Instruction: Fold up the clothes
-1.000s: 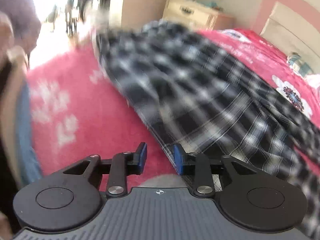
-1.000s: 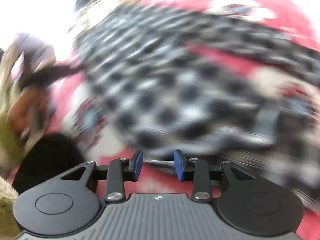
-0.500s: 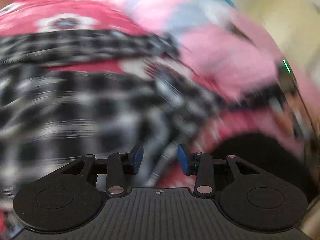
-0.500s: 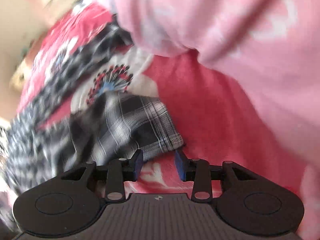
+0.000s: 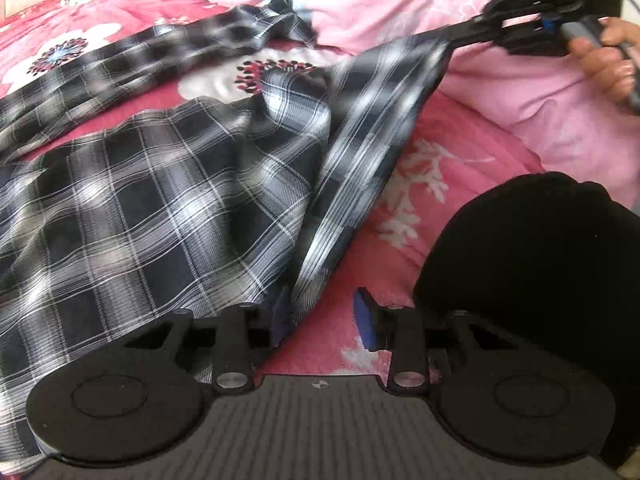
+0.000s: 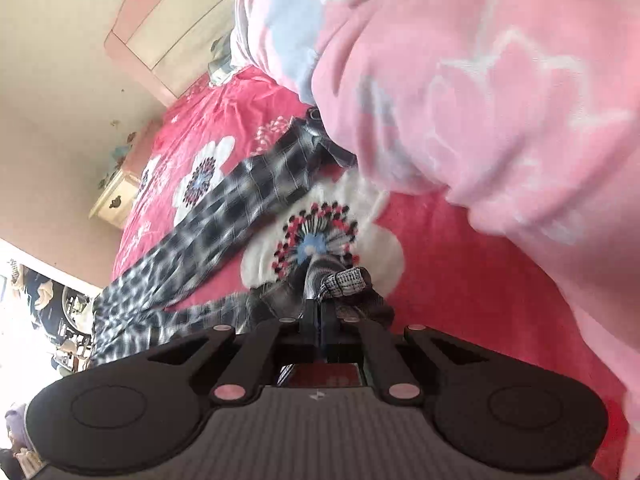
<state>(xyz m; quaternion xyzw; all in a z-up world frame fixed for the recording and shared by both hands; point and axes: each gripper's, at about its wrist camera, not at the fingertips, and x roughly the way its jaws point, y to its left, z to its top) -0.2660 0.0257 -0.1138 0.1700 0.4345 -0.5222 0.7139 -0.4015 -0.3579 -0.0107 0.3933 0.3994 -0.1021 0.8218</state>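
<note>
Two grippers work over one plaid shirt (image 5: 168,208), a black, grey and white check spread across a red bedspread (image 5: 404,312) printed with white flowers; the shirt's main body lies flat toward the left of the left wrist view, while a long sleeve (image 5: 132,60) stretches away across the bed toward the far side. The left gripper (image 5: 322,320) hangs low over the near edge of the cloth with its blue-padded fingers (image 5: 365,322) well apart; a hanging fold of the shirt runs down between them and lies against the left pad, but nothing is pinched. The right gripper (image 6: 320,316) has its fingers drawn tightly together on a bunched corner of the shirt (image 6: 344,282); from the left wrist view the same tool (image 5: 532,16) shows at the upper right, held by a hand (image 5: 608,56), with the fabric pulled up taut from the bed into a narrow strip toward it. A pink quilt (image 6: 500,120) with pale flower outlines is heaped behind the shirt (it fills most of the right wrist view). A black rounded shape (image 5: 536,256) sits at the lower right of the left wrist view; what it is cannot be told. A cream nightstand (image 6: 114,200) stands against the wall beyond the bed, beside a pink headboard (image 6: 160,32).
</note>
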